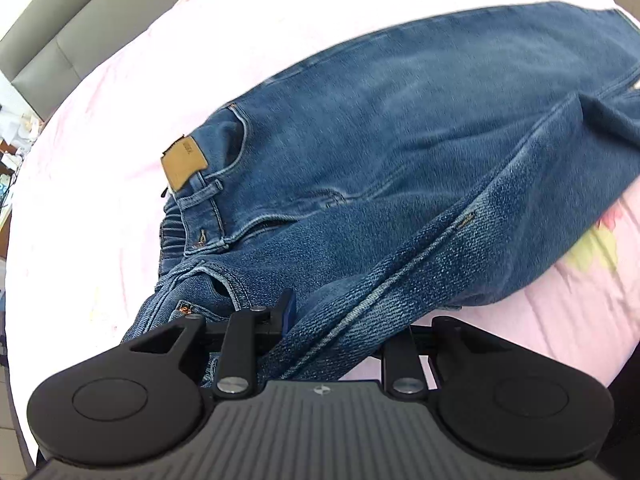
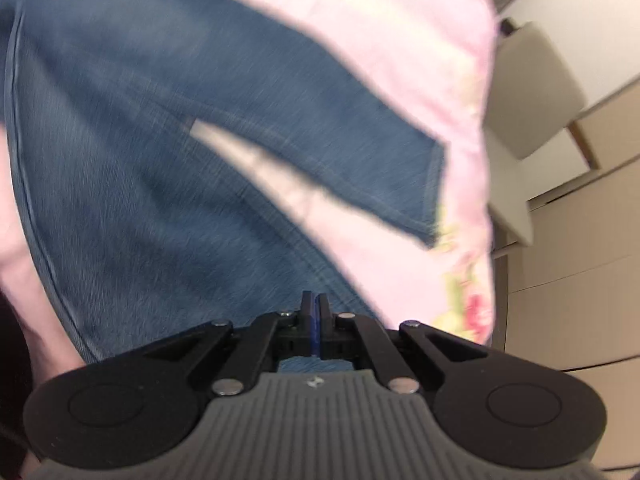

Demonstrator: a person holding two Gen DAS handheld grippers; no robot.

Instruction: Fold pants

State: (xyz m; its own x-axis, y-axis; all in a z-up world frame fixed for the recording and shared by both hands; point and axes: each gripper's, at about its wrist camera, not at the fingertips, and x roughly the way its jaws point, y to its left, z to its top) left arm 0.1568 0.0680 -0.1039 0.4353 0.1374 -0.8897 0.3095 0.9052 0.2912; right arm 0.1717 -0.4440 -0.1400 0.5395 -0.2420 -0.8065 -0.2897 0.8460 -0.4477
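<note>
Blue jeans (image 1: 400, 128) lie on a pink bedsheet (image 1: 120, 128), with a tan leather patch (image 1: 184, 162) at the waistband. My left gripper (image 1: 320, 316) holds a fold of the jeans' waist and side seam, and the denim drapes over its fingers and hides the right one. In the right wrist view the two legs (image 2: 160, 160) spread apart, with one hem (image 2: 432, 192) near the bed edge. My right gripper (image 2: 315, 312) is shut, with its fingers pressed together over the near leg. The view is blurred, so I cannot tell if denim is pinched.
The pink sheet (image 2: 400, 40) has a floral print (image 2: 472, 300) at its edge. A grey headboard (image 1: 60, 28) stands behind the bed. Beige cabinets and flooring (image 2: 580, 240) lie to the right of the bed edge.
</note>
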